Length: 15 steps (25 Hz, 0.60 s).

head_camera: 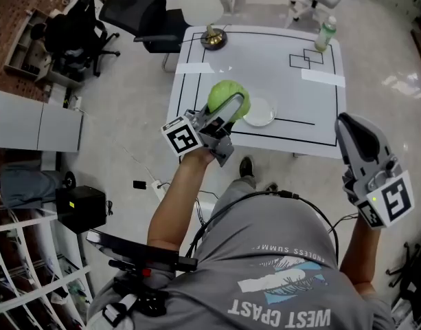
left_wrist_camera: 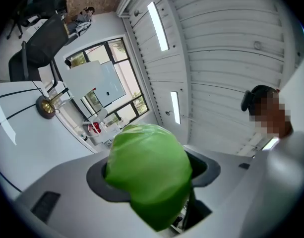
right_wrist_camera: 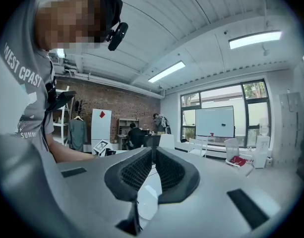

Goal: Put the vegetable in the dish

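A round green cabbage (head_camera: 227, 95) hangs over the near edge of the white table (head_camera: 265, 67), with my left gripper (head_camera: 226, 110) shut on it. A small white dish (head_camera: 259, 112) sits on the table just right of the cabbage. In the left gripper view the cabbage (left_wrist_camera: 148, 172) fills the space between the jaws of the left gripper (left_wrist_camera: 152, 182), which points up toward the ceiling. My right gripper (head_camera: 350, 124) is held off the table's right front corner; its jaws meet with nothing between them in the right gripper view (right_wrist_camera: 152, 162).
Black tape lines mark rectangles on the table. A brass bell-like object (head_camera: 213, 38) stands at its far left and a bottle (head_camera: 325, 33) at its far right. A black office chair (head_camera: 138, 12) stands behind the table. The person's foot (head_camera: 246, 165) is under the near edge.
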{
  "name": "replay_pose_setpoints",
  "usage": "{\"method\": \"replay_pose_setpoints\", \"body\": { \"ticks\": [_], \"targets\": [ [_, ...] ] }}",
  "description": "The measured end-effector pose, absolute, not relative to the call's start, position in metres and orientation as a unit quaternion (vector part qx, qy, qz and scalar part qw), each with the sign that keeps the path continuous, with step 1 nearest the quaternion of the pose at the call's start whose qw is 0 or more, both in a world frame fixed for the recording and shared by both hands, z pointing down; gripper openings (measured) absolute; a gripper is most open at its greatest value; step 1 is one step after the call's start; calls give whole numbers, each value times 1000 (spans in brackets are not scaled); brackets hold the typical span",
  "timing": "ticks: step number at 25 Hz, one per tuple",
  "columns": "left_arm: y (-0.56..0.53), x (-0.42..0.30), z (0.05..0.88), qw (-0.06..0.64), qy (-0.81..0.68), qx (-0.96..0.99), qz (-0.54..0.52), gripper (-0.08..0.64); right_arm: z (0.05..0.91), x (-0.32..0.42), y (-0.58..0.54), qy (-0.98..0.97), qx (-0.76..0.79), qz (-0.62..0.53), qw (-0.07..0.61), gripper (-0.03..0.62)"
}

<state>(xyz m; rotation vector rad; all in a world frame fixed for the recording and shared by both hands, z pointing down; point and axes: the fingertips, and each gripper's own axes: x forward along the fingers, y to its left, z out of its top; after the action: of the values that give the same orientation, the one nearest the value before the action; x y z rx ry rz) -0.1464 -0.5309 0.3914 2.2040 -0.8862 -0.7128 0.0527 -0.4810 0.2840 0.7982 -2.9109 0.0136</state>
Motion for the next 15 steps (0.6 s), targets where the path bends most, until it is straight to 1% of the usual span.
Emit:
{"method": "replay_pose_setpoints", "body": {
  "ticks": [5,8,15],
  "targets": [
    [-563,-154,433,373,-341,830,-236,306,285,40,-505,-960,274,22,49,9],
    [-581,-156,465,403,-344,823,-206,306,296,39,-520,-956,284,26,66,9],
    [-619,-150,537,420,-353,829,-106,305,321,44,-549,-946,308,50,84,9]
  ]
}}
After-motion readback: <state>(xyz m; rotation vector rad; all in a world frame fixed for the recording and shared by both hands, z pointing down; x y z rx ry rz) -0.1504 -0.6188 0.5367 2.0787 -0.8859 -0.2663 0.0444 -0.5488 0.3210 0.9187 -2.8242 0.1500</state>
